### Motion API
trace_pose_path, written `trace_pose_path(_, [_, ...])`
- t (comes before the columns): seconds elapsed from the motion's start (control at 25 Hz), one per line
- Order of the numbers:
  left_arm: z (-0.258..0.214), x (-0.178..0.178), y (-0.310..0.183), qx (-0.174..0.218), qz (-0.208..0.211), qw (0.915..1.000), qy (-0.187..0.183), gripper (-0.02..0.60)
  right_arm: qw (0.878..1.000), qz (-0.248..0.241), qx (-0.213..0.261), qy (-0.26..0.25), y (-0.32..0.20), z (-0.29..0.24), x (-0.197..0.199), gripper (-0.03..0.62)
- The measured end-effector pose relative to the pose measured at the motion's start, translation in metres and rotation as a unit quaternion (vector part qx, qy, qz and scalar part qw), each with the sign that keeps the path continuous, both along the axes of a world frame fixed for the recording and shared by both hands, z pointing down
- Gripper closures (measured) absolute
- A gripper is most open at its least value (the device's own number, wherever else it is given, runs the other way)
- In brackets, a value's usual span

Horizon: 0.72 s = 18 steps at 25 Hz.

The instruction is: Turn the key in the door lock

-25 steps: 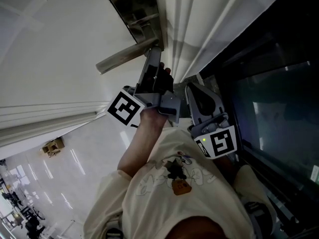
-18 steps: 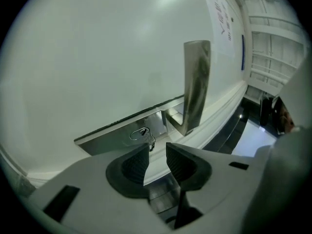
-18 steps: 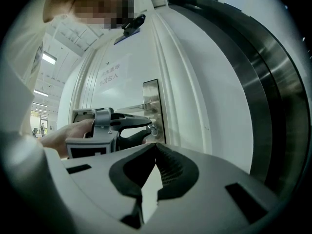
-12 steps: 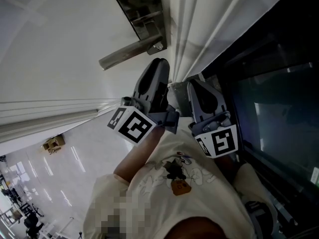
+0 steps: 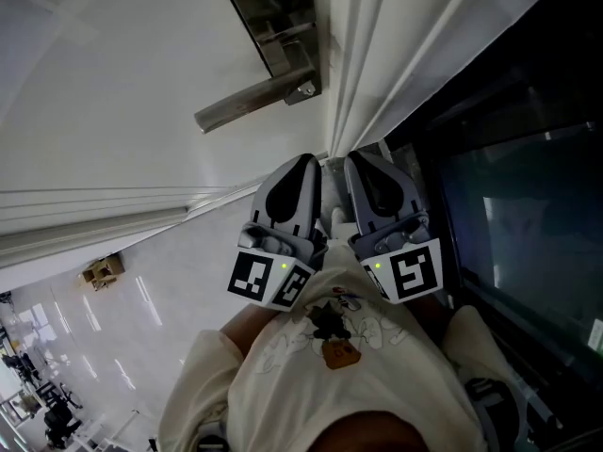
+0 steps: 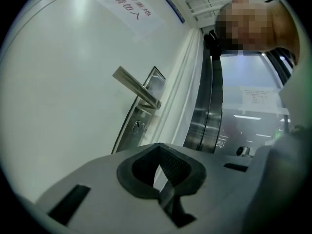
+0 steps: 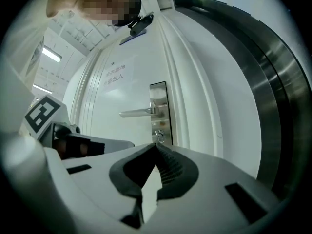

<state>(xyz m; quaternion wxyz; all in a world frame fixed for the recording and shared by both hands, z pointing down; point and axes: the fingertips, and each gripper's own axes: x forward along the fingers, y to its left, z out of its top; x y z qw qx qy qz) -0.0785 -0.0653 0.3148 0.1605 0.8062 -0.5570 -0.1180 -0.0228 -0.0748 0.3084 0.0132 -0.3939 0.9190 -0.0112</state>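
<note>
Steel key [image 6: 139,126] sits in the door lock [image 7: 159,132], far from the left tool [image 5: 308,164], whose jaws have just closed on nothing. The right tool [image 5: 357,160] is also closed and empty. Probably best to reopen squarely on the key before regripping.

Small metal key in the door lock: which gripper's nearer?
Left, narrowly. The left gripper is in line with the small metal key, apart from it, shut and empty; the right gripper sits alongside, farther off sideways.

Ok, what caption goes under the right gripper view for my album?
Shut right gripper faces a white door; the key sits below the lever handle.
</note>
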Motion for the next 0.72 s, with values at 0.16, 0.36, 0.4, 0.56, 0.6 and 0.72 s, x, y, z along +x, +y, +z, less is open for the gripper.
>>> trace_pose_path(0.16, [0.017,0.001,0.01,-0.022,0.004,0.9998,-0.003,0.575,1.0,-0.003,0.002,-0.008,0.0,-0.002,-0.005,0.588])
trace_pose_path(0.36, [0.025,0.005,0.015,-0.032,0.013,0.9994,0.0,0.577,1.0,-0.003,-0.006,-0.005,0.0,0.002,-0.008,0.588])
trace_pose_path(0.4, [0.024,0.006,0.015,-0.031,0.014,0.9994,0.0,0.575,1.0,-0.003,-0.006,-0.005,0.0,0.002,-0.008,0.588])
trace_pose_path(0.56, [0.021,0.006,0.014,-0.027,0.013,0.9995,0.002,0.575,1.0,-0.006,-0.008,-0.004,0.001,0.003,-0.011,0.588])
trace_pose_path(0.6, [0.022,0.006,0.014,-0.028,0.014,0.9995,0.001,0.575,1.0,-0.007,-0.008,-0.004,0.001,0.003,-0.012,0.588])
trace_pose_path(0.72, [0.024,0.007,0.015,-0.03,0.017,0.9994,-0.006,0.575,1.0,-0.009,-0.01,-0.002,0.001,0.005,-0.014,0.588])
